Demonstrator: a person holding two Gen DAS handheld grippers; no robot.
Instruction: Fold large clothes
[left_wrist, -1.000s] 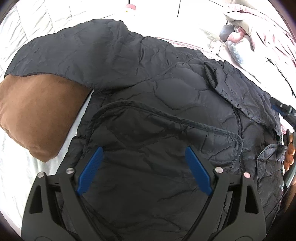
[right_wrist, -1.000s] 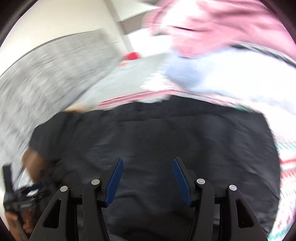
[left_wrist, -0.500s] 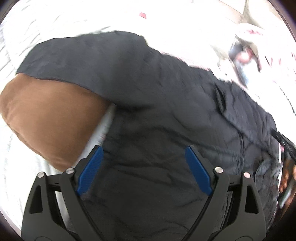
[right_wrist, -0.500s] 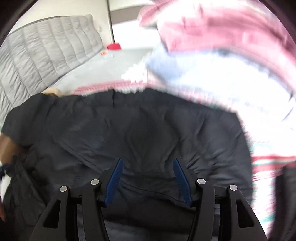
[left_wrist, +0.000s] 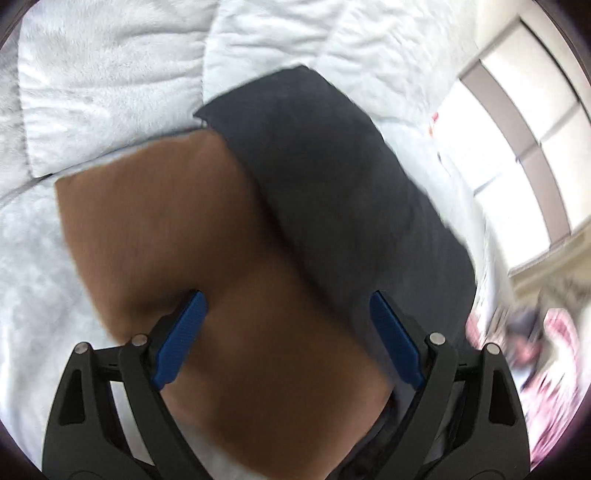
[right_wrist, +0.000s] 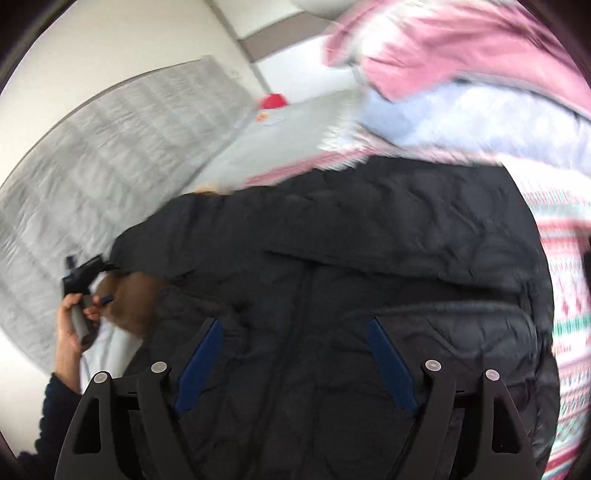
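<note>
Hovering over the brown cushion (left_wrist: 207, 266), the left gripper (left_wrist: 288, 325) stands wide with nothing between its blue pads (left_wrist: 181, 336); the cushion fills the gap below them without touching either pad. Just beyond the cushion, on its right side in the left wrist view, a sleeve of the dark quilted jacket (left_wrist: 332, 177) lies draped over the cushion's edge. Past both, the pale fluffy bed cover (left_wrist: 103, 92) spreads out, and farther right a bright window (left_wrist: 517, 140) shows, blurred.

The right gripper (right_wrist: 295, 354) hangs above the body of the jacket (right_wrist: 369, 258); its jaws have just been opening and now stand wide, the pads clear of the cloth, nothing gripped. The jacket lies spread on the bed, front up, with its zipper line running away from the gripper and one sleeve folded across the chest. To the left of the jacket, the cushion (right_wrist: 129, 299) pokes out from under the sleeve, and the person's left hand (right_wrist: 70, 325) holds the handle of the other gripper beside it. Beyond the jacket lie a striped pink-and-white blanket (right_wrist: 565, 280), a heap of pink and pale blue clothes (right_wrist: 461, 81), a grey quilted headboard (right_wrist: 110, 155) and a small red thing (right_wrist: 273, 100), too blurred to name.
</note>
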